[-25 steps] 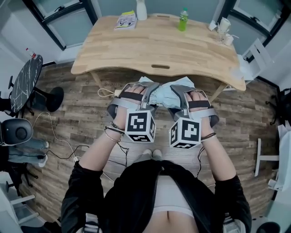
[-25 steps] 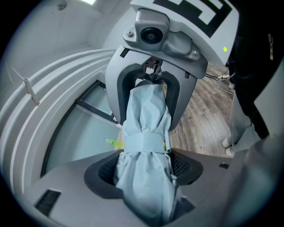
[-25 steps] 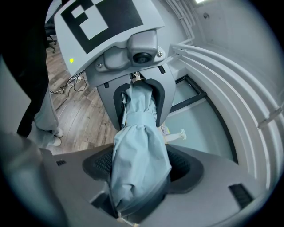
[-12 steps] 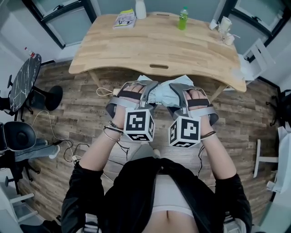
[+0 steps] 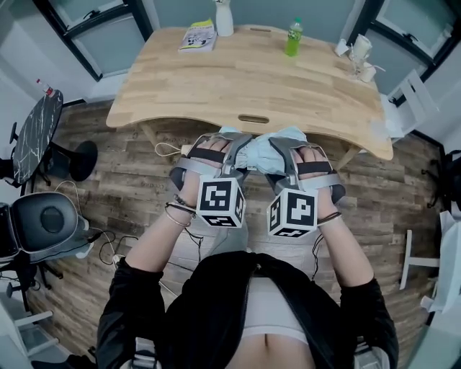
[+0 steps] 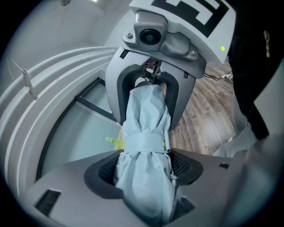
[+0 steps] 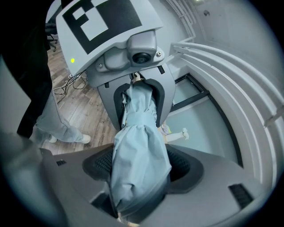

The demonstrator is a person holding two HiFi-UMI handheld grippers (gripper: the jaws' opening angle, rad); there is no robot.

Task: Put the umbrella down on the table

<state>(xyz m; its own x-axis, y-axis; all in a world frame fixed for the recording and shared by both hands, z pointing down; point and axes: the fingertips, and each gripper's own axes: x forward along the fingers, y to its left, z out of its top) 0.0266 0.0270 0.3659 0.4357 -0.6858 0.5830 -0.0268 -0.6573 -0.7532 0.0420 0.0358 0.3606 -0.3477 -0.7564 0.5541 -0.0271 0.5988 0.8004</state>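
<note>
A folded light-blue umbrella hangs level between my two grippers, just before the front edge of the wooden table. My left gripper is shut on one end, and the cloth bulges between its pads. My right gripper is shut on the other end. A strap wraps the umbrella at its middle. Each gripper view looks along the umbrella to the opposite gripper. Most of the umbrella is over the wooden floor.
At the table's far edge stand a green bottle, a booklet and a white bottle, with white items at the far right corner. A black chair, a dark round table and floor cables lie to the left.
Both grippers and the umbrella have moved forward together, closer to the table's front edge. The grip on the umbrella is unchanged. The chair at the left looms larger in view.
</note>
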